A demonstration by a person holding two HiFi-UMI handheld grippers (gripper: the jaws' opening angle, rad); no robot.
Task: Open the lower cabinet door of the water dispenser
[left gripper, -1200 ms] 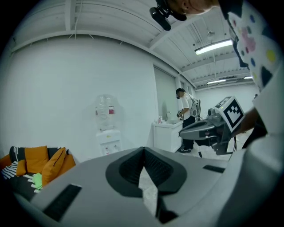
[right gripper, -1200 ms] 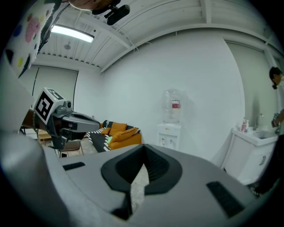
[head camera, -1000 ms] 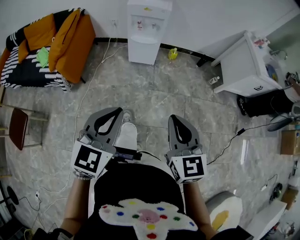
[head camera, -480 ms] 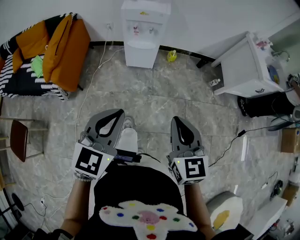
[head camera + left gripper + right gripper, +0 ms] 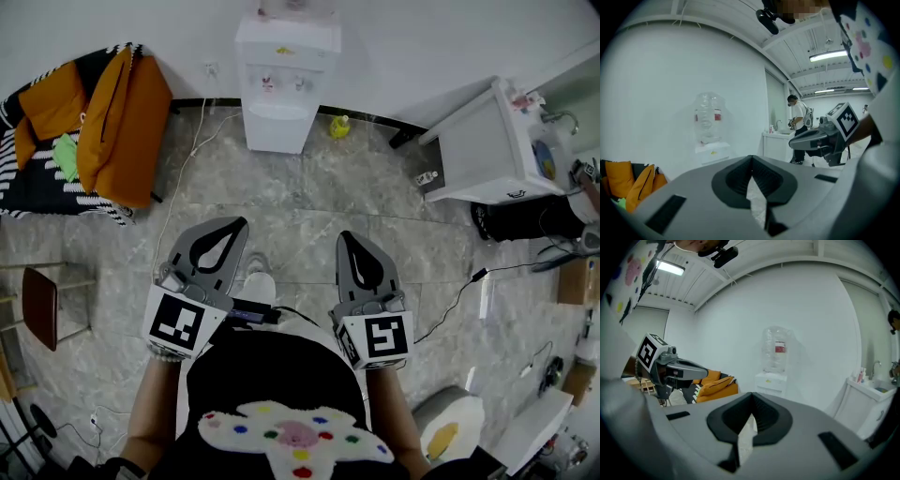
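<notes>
Stepping nearer over the last second, the person has brought the water dispenser [image 5: 286, 75] lower in the head view, and the clear bottle [image 5: 295, 7] on top of it has come into sight. Both tools have kept their place in front of the body.

The dispenser stands on the grey marbled floor [image 5: 309, 202] against the white wall [image 5: 422, 37], straight ahead of the person and well apart from both tools. Its lower cabinet door [image 5: 275, 131] faces the room and looks shut, with nothing touching it. To its left sit orange cushions [image 5: 117, 117] on a striped sofa [image 5: 37, 187]. To its right a small yellow thing [image 5: 338, 126] lies at the foot of the wall, and further right stands a white counter [image 5: 487, 141] with a sink.

The left tool [image 5: 234, 227] is clenched. In the left gripper view its jaws meet at the tip with nothing between them, only floor showing through the slot behind. The right tool [image 5: 348, 236] is clenched in the same way and empty too. They are held side by side with a gap between them, both pointing toward the dispenser. Another person [image 5: 799, 126] stands at the counter in the background of the left gripper view.
</notes>
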